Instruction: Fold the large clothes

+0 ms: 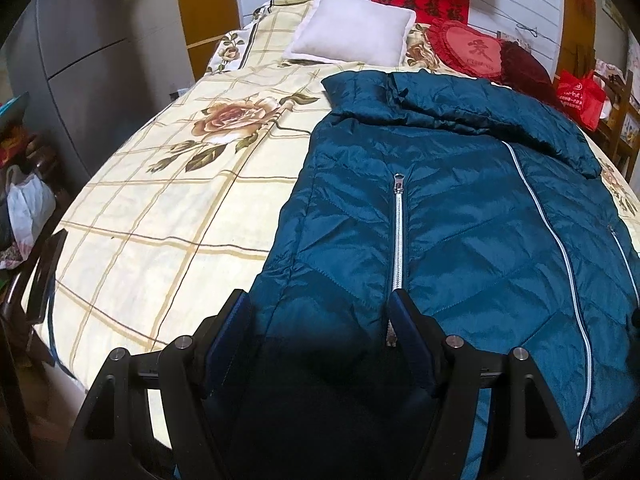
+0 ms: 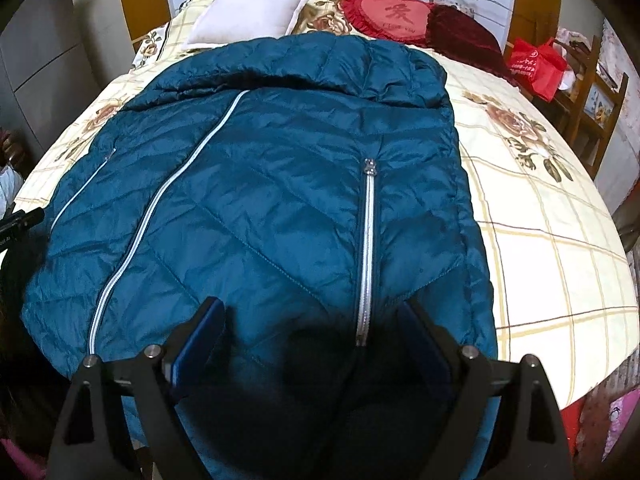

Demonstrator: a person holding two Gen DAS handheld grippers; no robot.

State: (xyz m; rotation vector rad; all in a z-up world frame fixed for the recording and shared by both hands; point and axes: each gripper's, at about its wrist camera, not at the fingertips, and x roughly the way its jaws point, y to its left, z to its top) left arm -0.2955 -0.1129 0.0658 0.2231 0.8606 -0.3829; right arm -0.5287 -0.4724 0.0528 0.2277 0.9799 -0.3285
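A large teal quilted jacket (image 1: 460, 216) lies flat, front up, on the bed with its sleeves folded across the top; it also shows in the right wrist view (image 2: 260, 200). It has a long white centre zipper (image 1: 560, 248) and silver pocket zippers (image 2: 367, 256). My left gripper (image 1: 320, 308) is open, low over the jacket's bottom hem at its left side. My right gripper (image 2: 312, 316) is open over the bottom hem at the right side, astride a pocket zipper. Neither holds the cloth.
The bed has a cream checked sheet with roses (image 1: 160, 200). A white pillow (image 1: 352, 32) and red heart cushion (image 1: 468, 48) lie at the head. A red bag (image 2: 536, 64) and wooden chair stand right; bags and clutter (image 1: 24, 200) left.
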